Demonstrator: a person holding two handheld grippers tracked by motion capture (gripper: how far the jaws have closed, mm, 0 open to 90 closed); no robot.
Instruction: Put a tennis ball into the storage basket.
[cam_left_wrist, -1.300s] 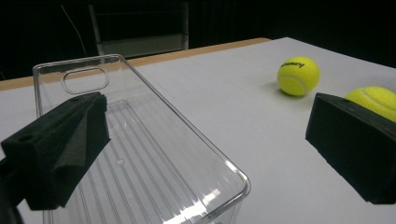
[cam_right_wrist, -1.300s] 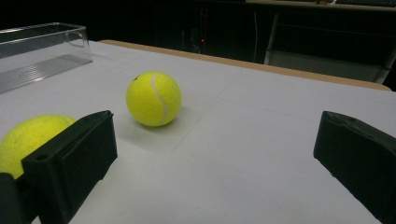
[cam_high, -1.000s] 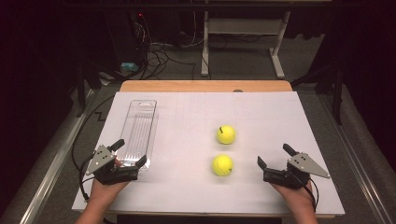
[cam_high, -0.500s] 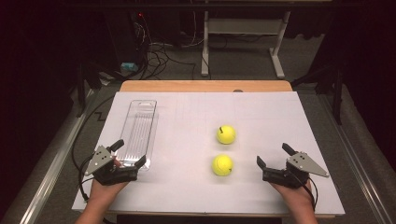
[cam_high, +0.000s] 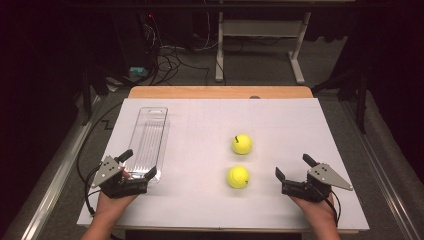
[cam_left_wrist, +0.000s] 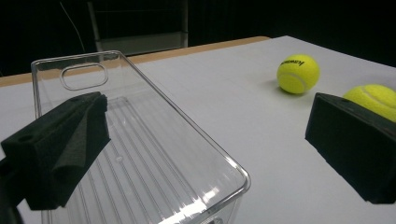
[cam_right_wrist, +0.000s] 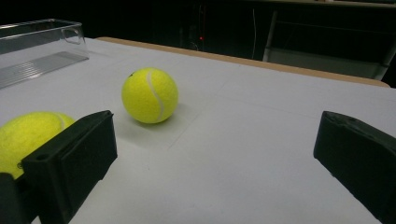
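Tennis balls, two: near ball (cam_high: 238, 176) just left of the right gripper (cam_high: 291, 174), whose jaws stand apart, holding nothing; far ball (cam_high: 242, 144) beyond it. Clear plastic tray (cam_high: 148, 141): directly ahead of the left gripper (cam_high: 137, 164), jaws apart, straddling its near corner.

tennis balls: 2 (near (cam_high: 238, 177), far (cam_high: 242, 144)) | clear plastic tray (cam_high: 148, 142): 1 | claws: 2 (left (cam_high: 136, 165), right (cam_high: 292, 166))

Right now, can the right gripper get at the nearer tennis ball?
Probably yes. The right gripper is open beside the nearer tennis ball, and only bare white table cover lies between them.
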